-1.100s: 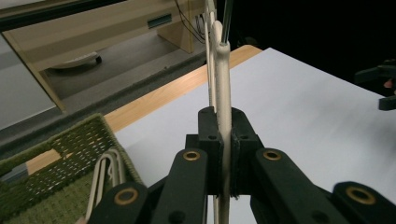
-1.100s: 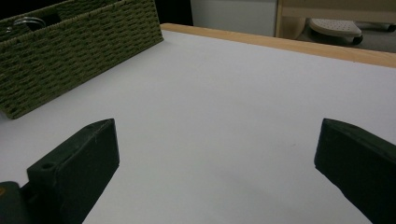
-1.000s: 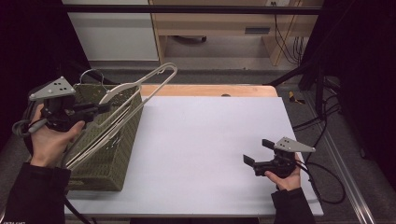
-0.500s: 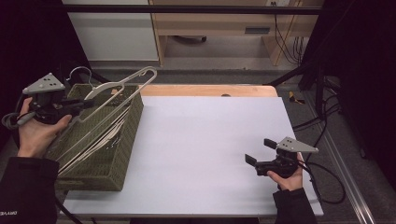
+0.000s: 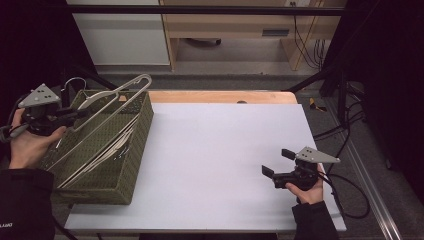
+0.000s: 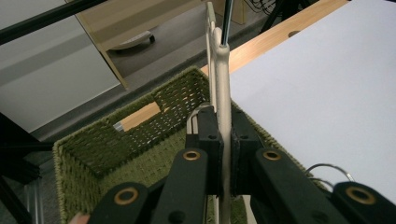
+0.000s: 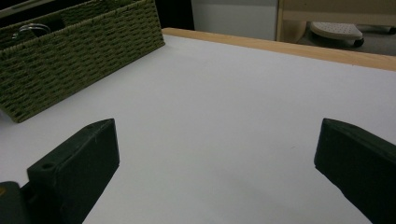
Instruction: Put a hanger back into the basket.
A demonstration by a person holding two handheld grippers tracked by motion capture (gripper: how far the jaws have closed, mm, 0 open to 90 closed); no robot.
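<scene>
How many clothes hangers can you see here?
At least 3: one hanger clamped in the left gripper, lifted over the green basket, and about two more hangers lying inside it. Others may be hidden underneath.

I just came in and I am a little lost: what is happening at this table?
A person holds a gripper in each hand. The left gripper is shut on a pale clothes hanger, held tilted over the green woven basket, where more hangers lie. The right gripper rests open on the white table, holding nothing.
</scene>
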